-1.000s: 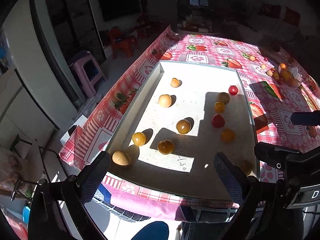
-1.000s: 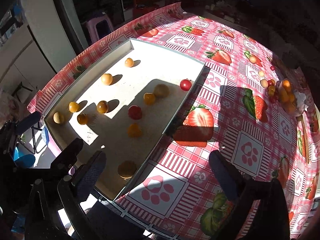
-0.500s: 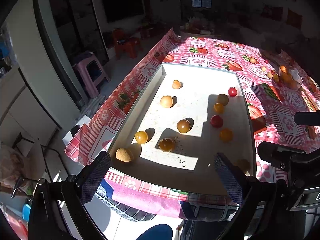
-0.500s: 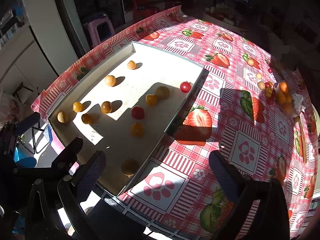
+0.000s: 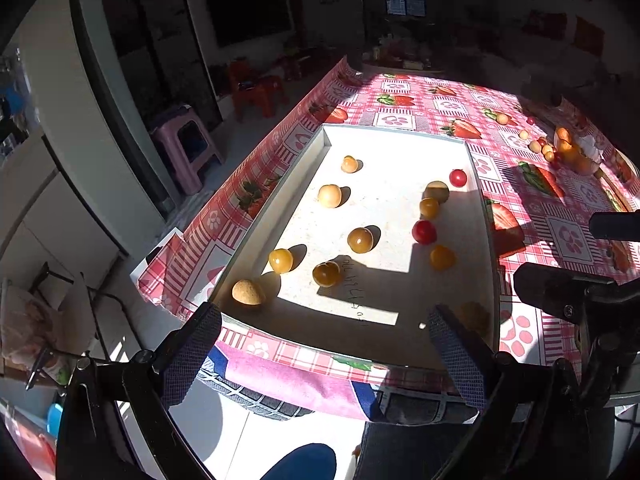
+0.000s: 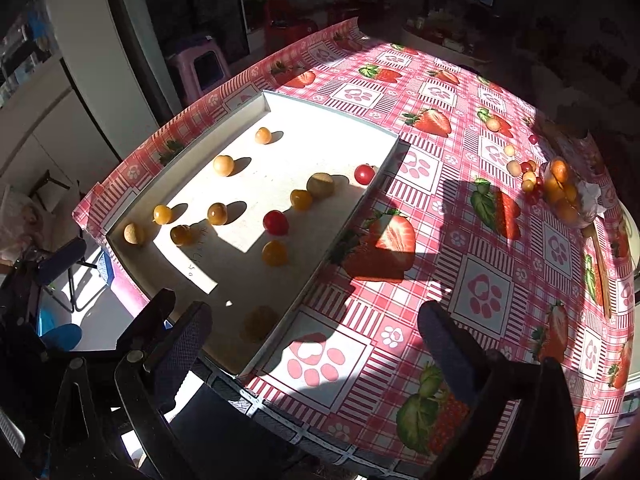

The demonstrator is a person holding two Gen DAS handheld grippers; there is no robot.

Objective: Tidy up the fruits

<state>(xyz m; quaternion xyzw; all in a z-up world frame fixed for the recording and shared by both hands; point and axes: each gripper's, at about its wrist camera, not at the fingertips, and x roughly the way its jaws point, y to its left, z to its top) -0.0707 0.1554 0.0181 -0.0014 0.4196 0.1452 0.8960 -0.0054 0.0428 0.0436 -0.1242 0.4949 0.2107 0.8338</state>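
Observation:
A shallow white tray (image 5: 325, 141) (image 6: 390, 162) lies on the strawberry-pattern tablecloth and holds several small yellow, tan and red fruits, among them a red one (image 5: 424, 231) (image 6: 275, 222) and a tan one (image 5: 248, 292) (image 6: 133, 233) at the near left corner. A pile of loose fruits (image 5: 568, 152) (image 6: 560, 190) sits at the table's far right. My left gripper (image 5: 324, 354) is open and empty, held off the table's near edge in front of the tray. My right gripper (image 6: 316, 344) is open and empty above the tray's near right corner.
The tablecloth (image 6: 480, 292) covers the table right of the tray. A pink stool (image 5: 186, 148) and red chairs (image 5: 256, 92) stand on the floor to the left. The left gripper's body (image 6: 48, 264) shows at the left edge of the right wrist view.
Both grippers have pulled back and up from the tray, so the tray and table look smaller and farther. The fruits have not moved.

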